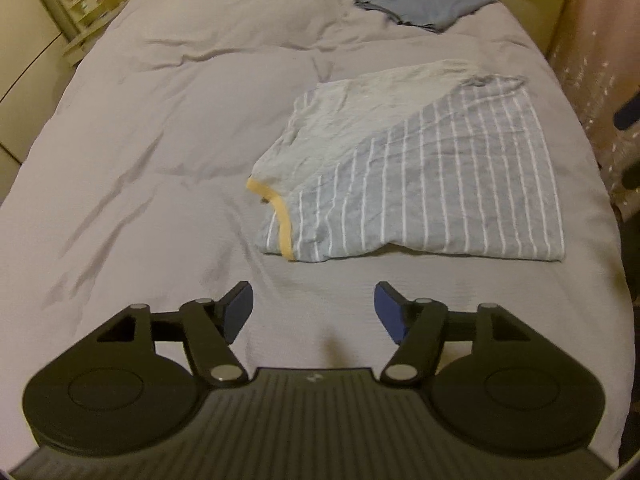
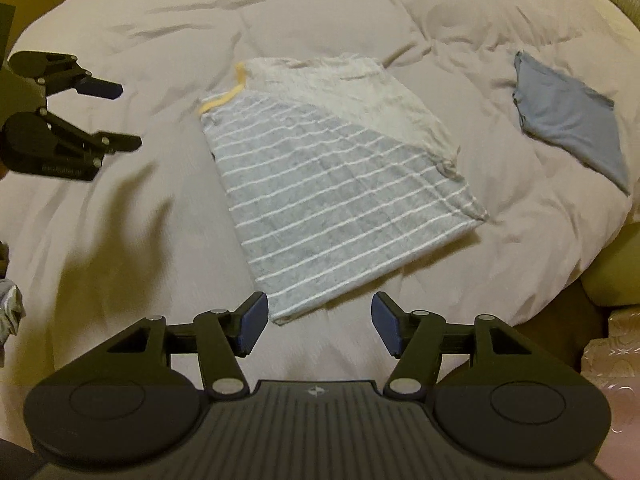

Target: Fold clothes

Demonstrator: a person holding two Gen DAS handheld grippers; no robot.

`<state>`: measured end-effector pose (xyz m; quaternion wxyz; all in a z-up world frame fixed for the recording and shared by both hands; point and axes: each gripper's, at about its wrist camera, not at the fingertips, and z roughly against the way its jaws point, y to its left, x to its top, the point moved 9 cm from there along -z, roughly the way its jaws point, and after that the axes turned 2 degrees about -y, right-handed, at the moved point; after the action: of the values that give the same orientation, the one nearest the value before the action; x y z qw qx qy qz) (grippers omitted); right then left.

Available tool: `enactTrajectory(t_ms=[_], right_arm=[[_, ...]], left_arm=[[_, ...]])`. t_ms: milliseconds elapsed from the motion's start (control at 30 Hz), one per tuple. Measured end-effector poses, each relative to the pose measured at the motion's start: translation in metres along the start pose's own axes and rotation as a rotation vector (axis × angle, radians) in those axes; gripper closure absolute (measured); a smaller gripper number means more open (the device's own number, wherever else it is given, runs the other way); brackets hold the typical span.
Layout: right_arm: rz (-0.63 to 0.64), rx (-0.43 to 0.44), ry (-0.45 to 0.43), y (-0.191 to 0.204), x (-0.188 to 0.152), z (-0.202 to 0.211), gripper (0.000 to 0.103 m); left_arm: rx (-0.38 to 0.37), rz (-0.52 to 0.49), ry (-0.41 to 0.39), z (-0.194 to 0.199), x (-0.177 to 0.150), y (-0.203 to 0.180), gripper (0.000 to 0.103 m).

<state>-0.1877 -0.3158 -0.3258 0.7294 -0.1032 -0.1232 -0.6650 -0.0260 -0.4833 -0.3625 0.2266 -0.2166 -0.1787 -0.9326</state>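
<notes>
Striped shirt (image 2: 332, 200) lies on bed (image 2: 160, 220), partly folded, pale flap across one corner. Blue cloth (image 2: 572, 120) folded, well apart. Both tools (image 1: 314, 312) (image 2: 316, 326) released, empty. Next fold needs a hem-edge grip.

A blue-grey white-striped shirt with yellow collar trim (image 1: 420, 184) lies on the pale quilted bed (image 1: 160, 140); a folded plain blue garment (image 1: 428, 0) lies behind it, well apart.
</notes>
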Motion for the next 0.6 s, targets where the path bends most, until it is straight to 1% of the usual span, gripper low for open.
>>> enactTrajectory(t_ms=[167,233,300,367,433,500,600], right_arm=[[-0.011,0.008,0.004,0.002,-0.002,0.0,0.043],[-0.015,0.01,0.006,0.002,-0.002,0.0,0.043],[-0.019,0.011,0.008,0.002,-0.002,0.0,0.042],[-0.023,0.009,0.011,0.001,-0.002,0.0,0.04],[-0.022,0.004,0.016,0.0,-0.005,-0.002,0.039],[0.024,-0.021,0.007,0.005,-0.008,-0.004,0.038],[0.1,-0.063,-0.01,0.013,-0.012,-0.007,0.035]], left_arm=[[-0.001,-0.03,0.002,-0.002,0.004,-0.004,0.038],[-0.003,-0.044,-0.004,-0.002,0.005,-0.006,0.035],[-0.004,-0.064,-0.016,-0.001,0.006,-0.008,0.02],[-0.009,-0.1,-0.035,0.0,0.007,-0.013,0.012],[-0.021,-0.156,-0.045,-0.002,0.006,-0.02,0.01],[-0.018,-0.246,-0.066,-0.005,0.004,-0.027,0.008],[0.04,-0.461,-0.127,-0.012,-0.002,-0.038,0.006]])
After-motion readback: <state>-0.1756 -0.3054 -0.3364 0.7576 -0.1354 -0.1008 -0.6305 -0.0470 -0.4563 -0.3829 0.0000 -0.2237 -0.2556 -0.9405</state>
